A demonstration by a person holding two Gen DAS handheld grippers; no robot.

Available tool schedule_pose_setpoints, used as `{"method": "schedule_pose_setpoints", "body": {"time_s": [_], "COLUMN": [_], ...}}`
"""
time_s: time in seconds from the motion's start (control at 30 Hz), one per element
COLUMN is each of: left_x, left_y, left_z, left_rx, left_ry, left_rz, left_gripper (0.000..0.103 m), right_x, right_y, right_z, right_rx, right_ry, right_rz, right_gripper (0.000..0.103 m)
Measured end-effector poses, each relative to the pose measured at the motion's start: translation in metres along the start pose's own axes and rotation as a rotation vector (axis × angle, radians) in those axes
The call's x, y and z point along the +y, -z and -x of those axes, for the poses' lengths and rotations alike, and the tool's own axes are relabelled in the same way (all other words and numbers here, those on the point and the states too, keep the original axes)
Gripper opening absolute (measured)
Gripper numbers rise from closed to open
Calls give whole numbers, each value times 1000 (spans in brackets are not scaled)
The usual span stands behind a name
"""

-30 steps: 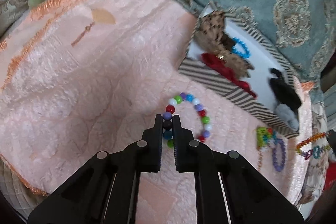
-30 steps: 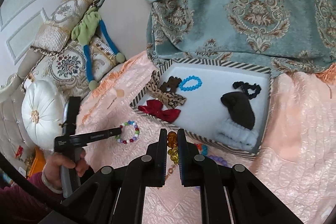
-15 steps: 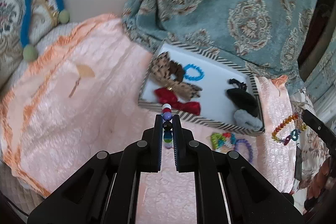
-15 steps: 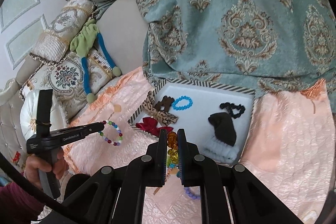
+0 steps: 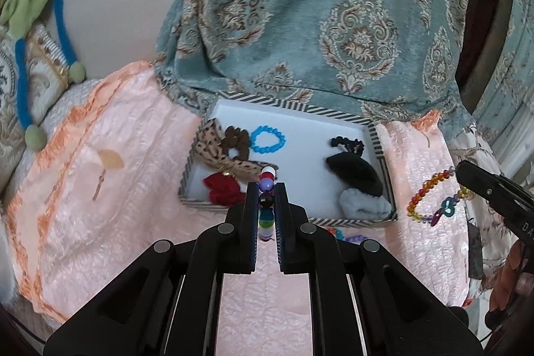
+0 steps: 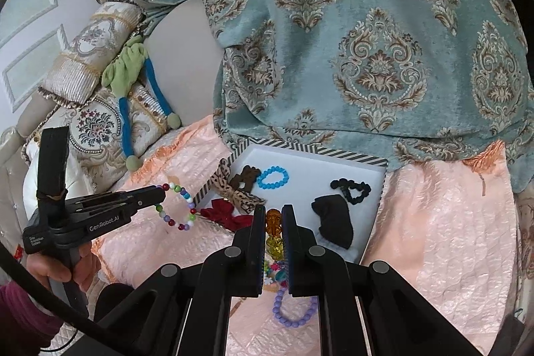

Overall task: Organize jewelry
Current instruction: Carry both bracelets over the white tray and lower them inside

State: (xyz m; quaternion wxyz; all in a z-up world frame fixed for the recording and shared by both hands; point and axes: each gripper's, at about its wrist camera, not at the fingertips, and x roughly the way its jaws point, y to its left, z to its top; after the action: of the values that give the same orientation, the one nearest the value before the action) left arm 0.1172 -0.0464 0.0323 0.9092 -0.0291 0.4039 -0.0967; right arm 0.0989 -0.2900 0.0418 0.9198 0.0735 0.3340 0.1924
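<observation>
Left claw (image 5: 266, 201) pinching bead bracelet (image 6: 175, 204), hanging left of tray (image 5: 283, 105). Right claw (image 6: 274, 224) pinching amber strand (image 5: 430, 189), right of tray. Carry each over tray's bare white middle, lower, then release.

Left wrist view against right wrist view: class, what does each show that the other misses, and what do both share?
Left wrist view only: the rainbow bracelet hanging whole from the right gripper.

Right wrist view only: the multicolour bead bracelet dangling as a full loop from the left gripper, and the purple bracelet on the peach cover.

Both: the striped tray holding the blue bracelet.
</observation>
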Motion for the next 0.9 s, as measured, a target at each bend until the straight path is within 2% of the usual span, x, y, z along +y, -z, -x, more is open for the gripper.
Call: {"method": "schedule_pose_setpoints", "body": {"time_s": [0.9], "left_x": [-36], "left_y": [-28], "left_z": [-88], "left_rx": [86], "left_ry": [-15], "left_rz": [-37], "left_gripper": [8], "right_x": [-40], "right_y": [-22], "right_z": [-73], "right_rx": [82], "right_ry": [18], "right_rz": [-28], "right_gripper": [8]}}
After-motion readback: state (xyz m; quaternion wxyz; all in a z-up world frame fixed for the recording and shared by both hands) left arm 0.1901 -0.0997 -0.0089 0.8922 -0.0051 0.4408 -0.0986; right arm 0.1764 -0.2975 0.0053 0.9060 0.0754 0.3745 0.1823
